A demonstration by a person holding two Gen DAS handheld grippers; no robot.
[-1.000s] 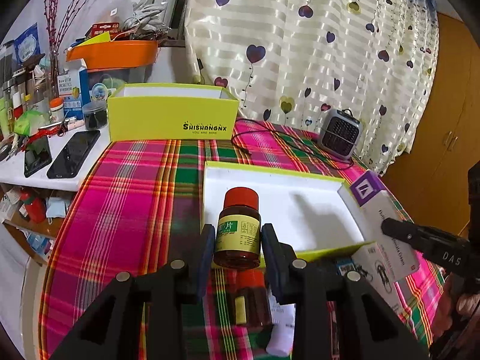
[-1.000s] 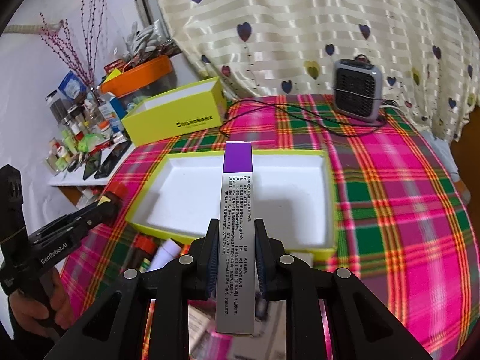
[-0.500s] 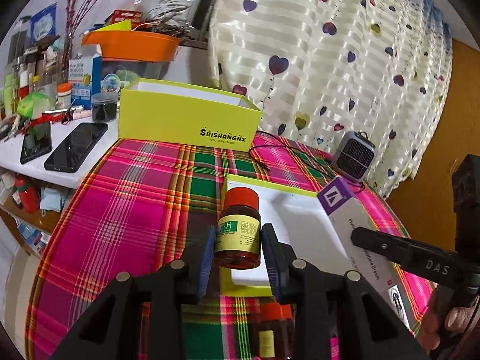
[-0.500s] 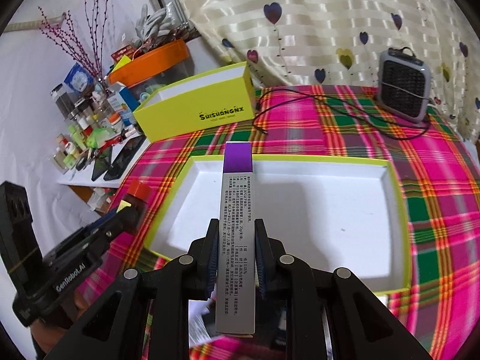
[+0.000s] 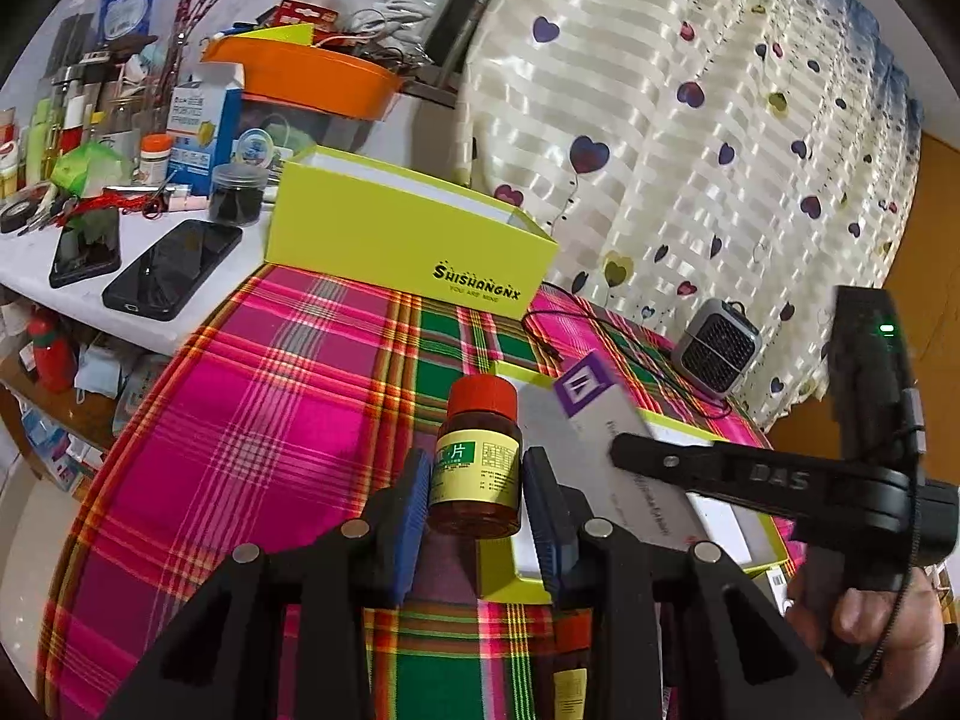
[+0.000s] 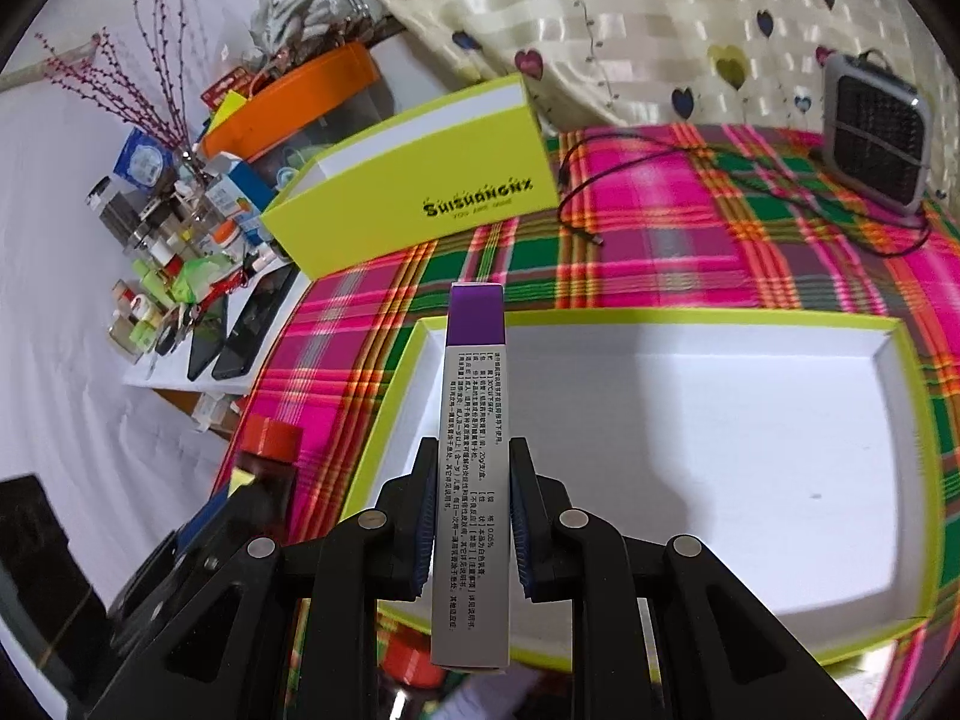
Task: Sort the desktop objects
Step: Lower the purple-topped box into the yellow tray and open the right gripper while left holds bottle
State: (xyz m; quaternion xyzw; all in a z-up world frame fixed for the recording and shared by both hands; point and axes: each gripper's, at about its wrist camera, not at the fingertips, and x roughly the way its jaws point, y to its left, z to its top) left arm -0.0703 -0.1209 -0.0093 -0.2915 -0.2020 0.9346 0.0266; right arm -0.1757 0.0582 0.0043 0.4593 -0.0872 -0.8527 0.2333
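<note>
Left wrist view: our left tongs (image 5: 477, 489) clamp a red-capped brown glass pill bottle (image 5: 478, 459). Our right tongs (image 6: 470, 516) pinch a long silver carton with a purple end (image 6: 472, 450).

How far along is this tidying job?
Nothing looks sorted yet: the white tray holds nothing. In hand: the left gripper is shut on a red-capped pill bottle, the right gripper on a purple-ended medicine box over the tray. Left: another red-capped bottle waits on the cloth.
</note>
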